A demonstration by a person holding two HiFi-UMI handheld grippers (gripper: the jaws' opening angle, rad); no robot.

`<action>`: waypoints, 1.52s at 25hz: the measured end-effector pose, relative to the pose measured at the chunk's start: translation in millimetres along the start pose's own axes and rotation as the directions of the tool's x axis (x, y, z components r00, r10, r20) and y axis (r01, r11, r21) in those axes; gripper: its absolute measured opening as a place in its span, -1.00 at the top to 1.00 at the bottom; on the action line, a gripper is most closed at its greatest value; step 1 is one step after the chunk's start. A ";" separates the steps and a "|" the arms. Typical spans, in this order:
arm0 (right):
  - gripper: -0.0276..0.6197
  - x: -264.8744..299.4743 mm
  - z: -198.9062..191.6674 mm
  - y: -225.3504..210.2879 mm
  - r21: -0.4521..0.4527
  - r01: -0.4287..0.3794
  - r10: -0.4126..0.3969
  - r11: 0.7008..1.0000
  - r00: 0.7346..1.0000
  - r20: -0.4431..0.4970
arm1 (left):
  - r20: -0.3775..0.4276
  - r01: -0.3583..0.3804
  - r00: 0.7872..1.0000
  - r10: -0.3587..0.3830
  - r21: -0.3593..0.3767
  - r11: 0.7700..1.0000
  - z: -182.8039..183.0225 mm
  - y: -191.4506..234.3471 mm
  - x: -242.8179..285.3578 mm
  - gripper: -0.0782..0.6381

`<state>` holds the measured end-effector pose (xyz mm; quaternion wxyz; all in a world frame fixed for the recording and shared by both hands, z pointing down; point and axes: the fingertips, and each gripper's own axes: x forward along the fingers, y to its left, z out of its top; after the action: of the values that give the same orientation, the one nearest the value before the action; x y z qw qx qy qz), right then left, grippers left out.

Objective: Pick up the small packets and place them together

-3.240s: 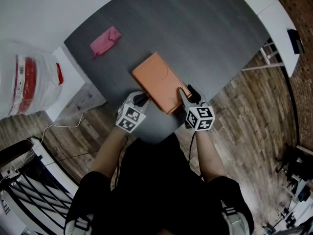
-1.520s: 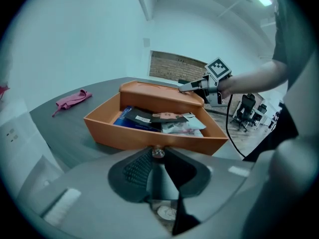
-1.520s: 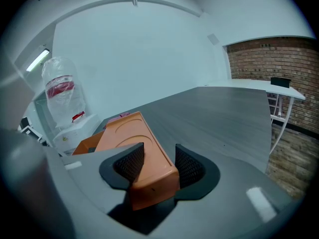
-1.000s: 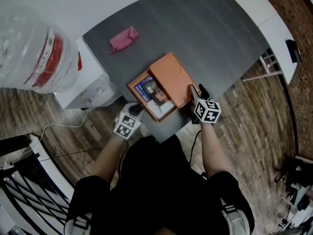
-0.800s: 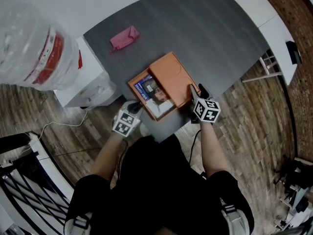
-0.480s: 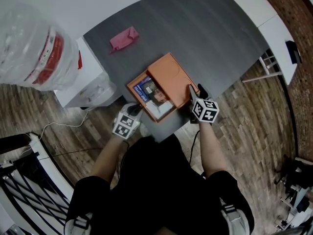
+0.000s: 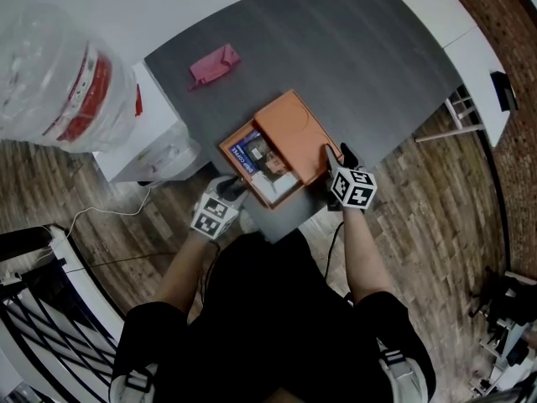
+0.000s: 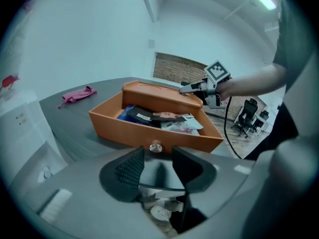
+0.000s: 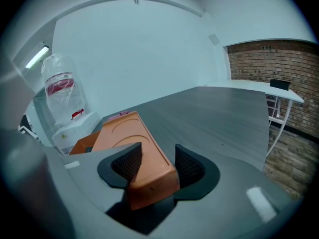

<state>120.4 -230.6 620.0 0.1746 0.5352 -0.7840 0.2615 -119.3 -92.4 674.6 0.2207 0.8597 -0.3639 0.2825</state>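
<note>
An orange box lies on the dark grey table with its drawer pulled out toward the near left. Several small packets lie in the drawer, blue, black and pale ones. My left gripper sits just in front of the drawer's small knob. Its jaws have just been opening and stand apart, with nothing gripped. My right gripper straddles the box's near right corner. Its jaws have also been opening, and a gap shows beside the right pad.
A crumpled pink cloth lies at the table's far left. A white cabinet stands beside the table, next to a plastic-wrapped water bottle. A white desk is at the right. The table's near edge runs just under both grippers.
Since the earliest frame the drawer has slid out of the orange box, and packets now show inside. Over the last second both hands stay nearly where they were.
</note>
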 end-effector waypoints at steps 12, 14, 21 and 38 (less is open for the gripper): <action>0.27 3.5 -1.4 -0.5 -0.029 0.017 -0.017 0.999 1.000 -0.015 | 0.310 -0.023 0.950 0.045 -0.073 0.997 89.5 26.8 -49.3 0.36; 0.28 3.0 0.2 2.6 -0.065 -0.005 0.003 0.998 1.000 -0.020 | 0.310 -0.020 0.951 0.024 -0.017 1.000 98.9 24.5 -49.0 0.38; 0.19 -30.1 7.5 20.0 -0.091 -0.009 0.016 0.996 0.997 0.071 | 0.138 0.076 0.982 -0.132 0.355 0.932 104.3 -0.5 -24.6 0.37; 0.27 -87.7 -7.5 37.6 0.089 -0.016 0.000 0.996 0.984 0.176 | -0.365 0.412 0.911 -0.193 0.815 0.406 48.3 -40.0 39.4 0.24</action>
<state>117.5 -149.6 569.1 0.0793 0.5604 -0.7860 0.2488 -50.9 -114.9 657.2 -0.1678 0.8644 0.0224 0.4735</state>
